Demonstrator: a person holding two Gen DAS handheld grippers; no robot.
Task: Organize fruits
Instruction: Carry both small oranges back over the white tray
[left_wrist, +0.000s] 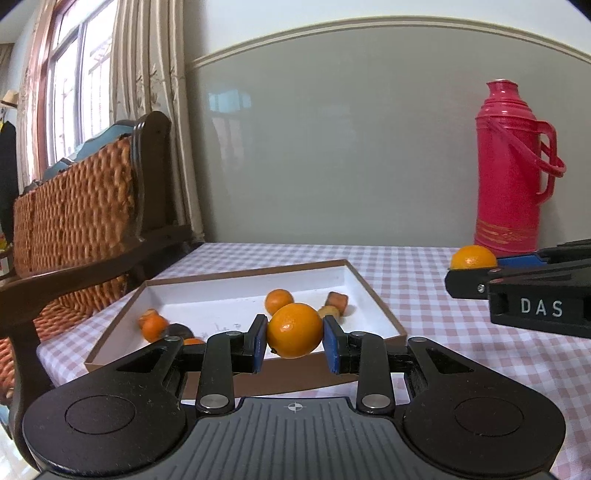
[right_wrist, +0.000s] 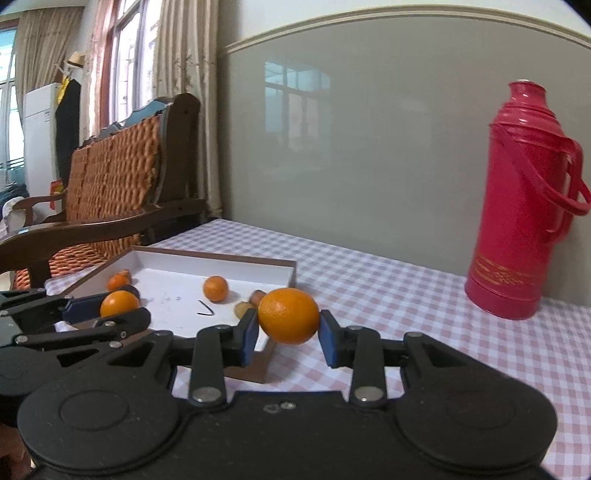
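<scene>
My left gripper (left_wrist: 294, 338) is shut on an orange (left_wrist: 294, 331) and holds it above the near edge of a shallow white tray with a brown rim (left_wrist: 373, 295). My right gripper (right_wrist: 288, 326) is shut on a second orange (right_wrist: 288, 316), held above the table just right of the tray's near right corner (right_wrist: 258, 373). Each gripper shows in the other's view, the right gripper (left_wrist: 476, 275) with its orange (left_wrist: 474, 257) and the left gripper (right_wrist: 110, 314) with its orange (right_wrist: 119, 302). The tray holds a small orange (left_wrist: 279, 301), another small orange (left_wrist: 153, 326), and several brownish and dark fruits.
A tall red thermos (left_wrist: 511, 170) stands at the back right of the table, near the wall. The table has a pink-and-white checked cloth (left_wrist: 424, 273). A wooden chair with a woven wicker back (left_wrist: 81, 206) stands close to the table's left edge.
</scene>
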